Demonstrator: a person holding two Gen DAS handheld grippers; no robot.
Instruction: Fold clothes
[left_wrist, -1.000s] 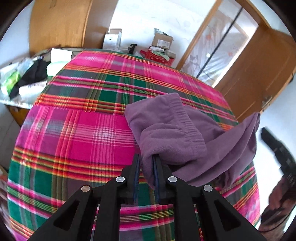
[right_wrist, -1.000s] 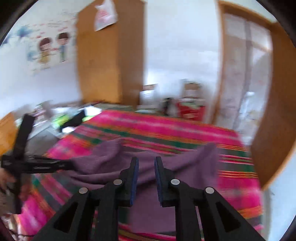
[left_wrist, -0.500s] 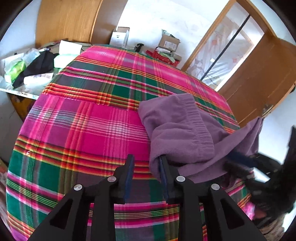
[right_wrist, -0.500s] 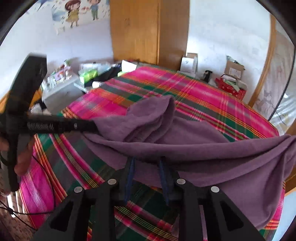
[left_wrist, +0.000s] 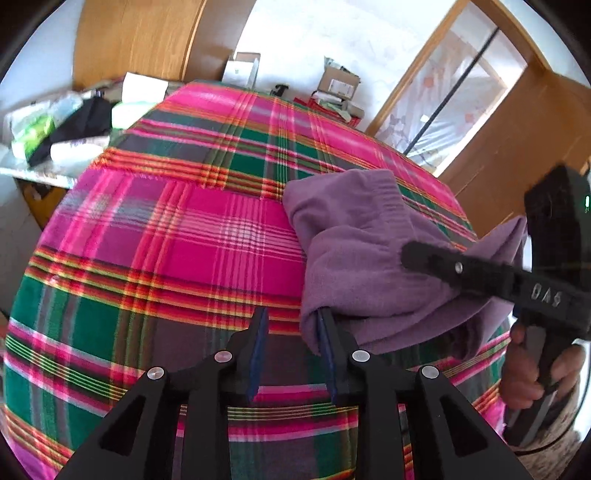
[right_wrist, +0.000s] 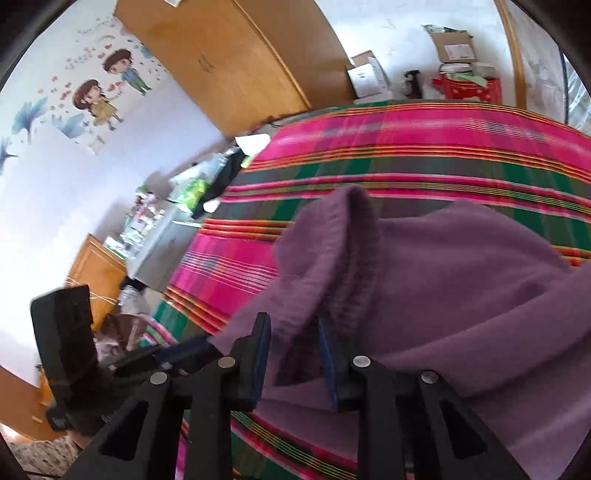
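A purple fleece garment (left_wrist: 362, 236) with an elastic band lies bunched on the right half of a bed with a plaid cover (left_wrist: 184, 251). My left gripper (left_wrist: 293, 317) is open at the garment's near corner. The cloth edge hangs against its right finger, and the plaid cover shows through the gap. In the right wrist view, my right gripper (right_wrist: 291, 325) is open with a raised fold of the garment (right_wrist: 461, 280) between its pads. The right gripper's finger (left_wrist: 406, 254) lies across the cloth in the left view. The left gripper (right_wrist: 177, 350) reaches the cloth edge from the left.
A cluttered bedside table (left_wrist: 55, 136) stands left of the bed, with a wooden wardrobe (left_wrist: 140, 40) behind it. Cardboard boxes (left_wrist: 336, 83) sit beyond the far edge. A wooden door (left_wrist: 517, 140) is to the right. A person's hand (left_wrist: 524, 376) holds the right gripper.
The left jaws have opened off the cloth corner they pinched. The right gripper swung down from the air onto the garment, and a fold now sits between its jaws.
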